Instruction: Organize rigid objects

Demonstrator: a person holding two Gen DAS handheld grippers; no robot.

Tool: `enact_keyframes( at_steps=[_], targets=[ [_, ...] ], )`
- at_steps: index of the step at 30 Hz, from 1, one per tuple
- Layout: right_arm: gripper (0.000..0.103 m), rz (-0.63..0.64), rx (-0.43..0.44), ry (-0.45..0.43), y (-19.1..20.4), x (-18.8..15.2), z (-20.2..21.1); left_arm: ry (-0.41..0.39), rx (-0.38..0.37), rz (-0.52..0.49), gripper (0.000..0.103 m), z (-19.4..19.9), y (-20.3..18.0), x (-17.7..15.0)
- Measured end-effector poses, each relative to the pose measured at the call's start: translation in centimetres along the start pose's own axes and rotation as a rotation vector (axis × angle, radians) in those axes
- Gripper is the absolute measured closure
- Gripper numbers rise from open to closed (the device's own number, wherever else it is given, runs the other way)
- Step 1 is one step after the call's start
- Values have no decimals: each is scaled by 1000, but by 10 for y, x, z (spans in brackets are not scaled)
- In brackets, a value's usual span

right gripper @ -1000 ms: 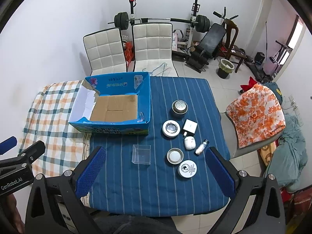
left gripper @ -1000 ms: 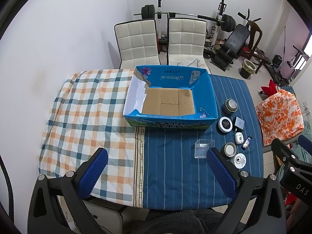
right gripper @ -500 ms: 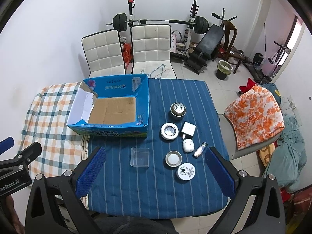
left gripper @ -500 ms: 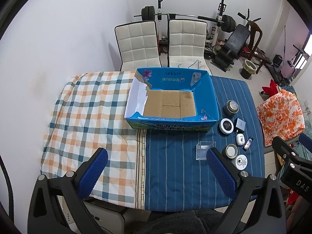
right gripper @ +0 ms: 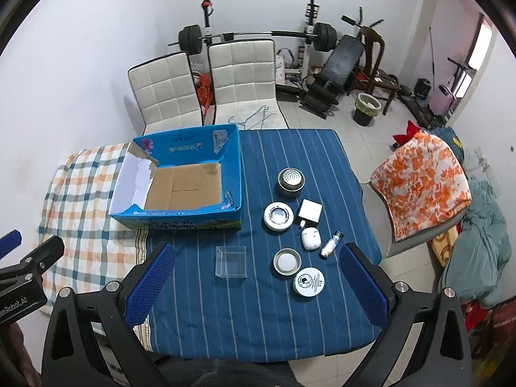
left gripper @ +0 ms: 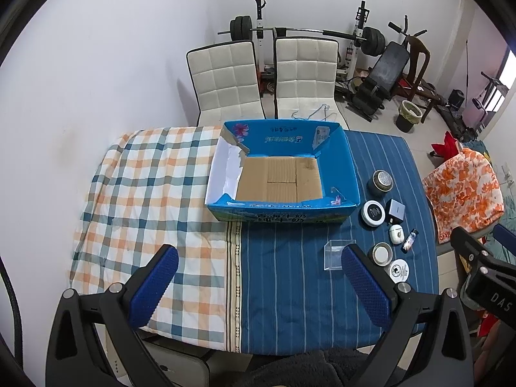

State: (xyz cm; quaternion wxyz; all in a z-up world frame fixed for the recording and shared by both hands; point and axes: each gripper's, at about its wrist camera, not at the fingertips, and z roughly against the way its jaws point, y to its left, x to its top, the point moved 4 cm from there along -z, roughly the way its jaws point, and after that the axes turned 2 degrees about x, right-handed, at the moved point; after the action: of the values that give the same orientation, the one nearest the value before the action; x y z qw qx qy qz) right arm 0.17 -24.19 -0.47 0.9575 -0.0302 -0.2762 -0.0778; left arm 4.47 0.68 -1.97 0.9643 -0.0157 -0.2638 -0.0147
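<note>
An open blue cardboard box [left gripper: 351, 174] [right gripper: 238, 177] with a bare brown bottom sits mid-table. To its right on the blue striped cloth lie several small items: a clear plastic box [right gripper: 231, 261] [left gripper: 333, 253], a metal tin [right gripper: 291, 178], a round white case [right gripper: 278, 216], a white charger [right gripper: 310, 210], a white earbud case [right gripper: 311, 238], a small vial [right gripper: 331, 244], an open tin [right gripper: 287, 261] and a white lid [right gripper: 308, 282]. My left gripper [left gripper: 258, 287] and right gripper [right gripper: 256, 285] are both open and empty, high above the table's near edge.
A checked cloth [left gripper: 145, 200] covers the table's left half. Two white chairs [left gripper: 267, 74] stand behind the table, with gym equipment [right gripper: 322, 35] beyond. A chair with an orange floral cover [right gripper: 422, 180] stands at the right.
Both grippers have risen and pulled back a little, so the table looks smaller and farther. Nothing on the table has moved.
</note>
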Motion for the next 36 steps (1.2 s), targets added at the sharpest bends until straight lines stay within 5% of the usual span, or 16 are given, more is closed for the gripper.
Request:
enact_keyframes(
  at_steps=[10,19,25,30,32,33,36],
  targets=[
    [0,-78,-82,89,-55,-4,-68,57,-46,-91,0,-64,-37,16],
    [0,-149,-50,302,-110,-41,-196,276,-123,-151,0,-179,-113,-18],
    [0,-136,-32,427,-134,-63,-278,422,-61,-173,7,-267,-154,-51],
    [0,-193,18,473,-143,-70,-307,552,-24,-214,7,-326,-171,-84],
    [0,-195,25,480,-143,-69,-312,602,-14,-215,20,-346,-172,-96],
    [0,-195,29,484,-144,-68,-315,620,-35,-200,38,-351,-171,-101],
    [0,-195,42,493,-142,-63,-320,614,-43,-191,42,-351,-171,-105]
  ],
)
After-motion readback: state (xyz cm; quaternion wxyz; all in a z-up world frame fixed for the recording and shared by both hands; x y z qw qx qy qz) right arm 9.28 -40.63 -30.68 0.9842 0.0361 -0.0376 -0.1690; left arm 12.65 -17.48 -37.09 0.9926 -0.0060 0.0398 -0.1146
